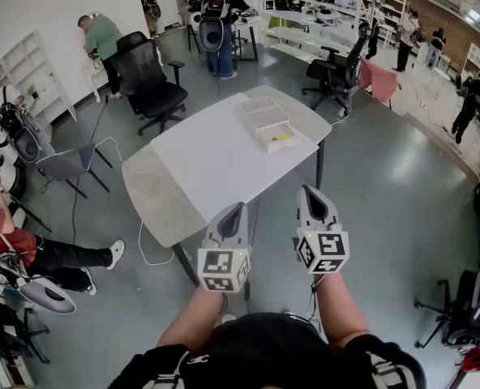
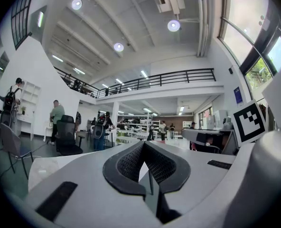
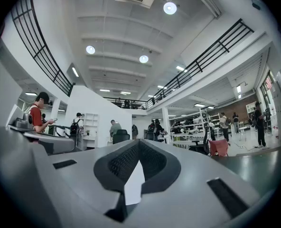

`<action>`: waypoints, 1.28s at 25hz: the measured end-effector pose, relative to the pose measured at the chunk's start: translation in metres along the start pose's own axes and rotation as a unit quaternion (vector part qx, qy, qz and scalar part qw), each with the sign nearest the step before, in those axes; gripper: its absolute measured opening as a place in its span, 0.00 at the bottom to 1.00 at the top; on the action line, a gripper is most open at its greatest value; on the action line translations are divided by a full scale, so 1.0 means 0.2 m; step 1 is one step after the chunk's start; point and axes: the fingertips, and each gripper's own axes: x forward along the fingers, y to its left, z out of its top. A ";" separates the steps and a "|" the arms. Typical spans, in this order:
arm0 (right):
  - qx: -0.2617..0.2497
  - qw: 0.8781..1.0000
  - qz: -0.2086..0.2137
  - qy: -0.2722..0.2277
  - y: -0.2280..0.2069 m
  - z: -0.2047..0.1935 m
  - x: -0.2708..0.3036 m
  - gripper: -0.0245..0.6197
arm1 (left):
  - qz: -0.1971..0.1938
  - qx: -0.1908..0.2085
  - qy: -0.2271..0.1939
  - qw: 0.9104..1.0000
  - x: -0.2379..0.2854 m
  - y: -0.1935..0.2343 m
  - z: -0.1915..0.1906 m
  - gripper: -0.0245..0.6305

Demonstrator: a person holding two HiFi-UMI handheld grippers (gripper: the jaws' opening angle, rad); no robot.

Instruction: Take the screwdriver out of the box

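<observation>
Hovering left gripper (image 1: 234, 208) and right gripper (image 1: 311, 191), jaws closed and empty, by the table's (image 1: 193, 168) near edge. I see bare tabletop ahead. The yellow screwdriver (image 1: 281, 138) lies in the drawer box (image 1: 263, 117) near the far edge.

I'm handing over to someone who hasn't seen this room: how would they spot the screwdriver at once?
Find the white table in the middle of the floor. At its far end sits a pale box with one drawer pulled out towards the camera. The screwdriver lies in that drawer, the only yellow thing on the table.
</observation>
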 end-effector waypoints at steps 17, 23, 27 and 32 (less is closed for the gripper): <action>0.004 1.000 0.007 -0.015 -0.24 0.01 -0.10 0.06 | 0.019 0.008 -0.002 1.000 0.09 -0.21 0.00 0.06; 0.002 1.000 0.023 -0.013 -0.42 0.00 -0.17 0.06 | 0.031 0.010 -0.009 0.999 0.16 -0.40 -0.01 0.06; 0.004 0.999 0.038 -0.008 -0.52 -0.01 -0.21 0.06 | 0.045 0.010 -0.013 0.999 0.18 -0.51 -0.01 0.06; 0.008 0.999 0.049 -0.009 -0.59 -0.03 -0.21 0.06 | 0.051 0.018 -0.005 0.999 0.23 -0.58 -0.05 0.06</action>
